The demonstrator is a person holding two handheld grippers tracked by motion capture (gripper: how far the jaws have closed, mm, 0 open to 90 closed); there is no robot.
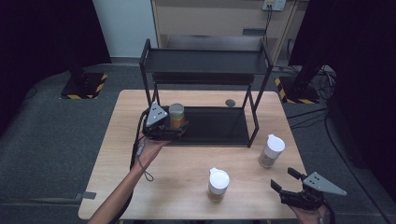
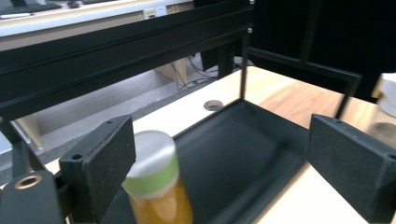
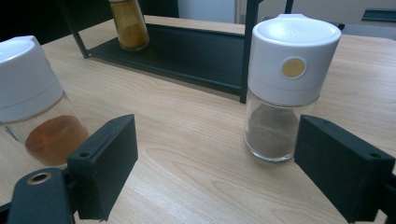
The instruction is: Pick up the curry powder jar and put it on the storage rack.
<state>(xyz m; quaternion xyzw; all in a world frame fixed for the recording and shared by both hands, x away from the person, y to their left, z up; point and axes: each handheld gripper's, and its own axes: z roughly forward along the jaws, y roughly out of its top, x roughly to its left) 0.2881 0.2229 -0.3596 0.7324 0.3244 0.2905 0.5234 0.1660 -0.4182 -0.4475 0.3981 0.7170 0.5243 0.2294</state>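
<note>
A jar with orange contents and a green-banded lid (image 1: pixel 177 115) (image 2: pixel 156 179) stands at the left end of the black rack's lower tray (image 1: pixel 219 126) (image 2: pixel 233 140). My left gripper (image 1: pixel 180 127) (image 2: pixel 224 149) is open around it, jaws wide apart, and the jar sits close against the left jaw. My right gripper (image 1: pixel 285 179) (image 3: pixel 219 144) hangs open over the table's near right corner with nothing between its jaws. Ahead of it stand a white-capped jar of grey-brown powder (image 1: pixel 272 150) (image 3: pixel 285 88) and a white-capped jar of orange-brown powder (image 1: pixel 218 184) (image 3: pixel 32 107).
The black two-tier rack (image 1: pixel 205 60) stands at the back of the wooden table (image 1: pixel 177 168), its posts framing the lower tray. A round hole (image 1: pixel 230 102) lies in the tabletop behind the tray. Bare wood runs along the front left.
</note>
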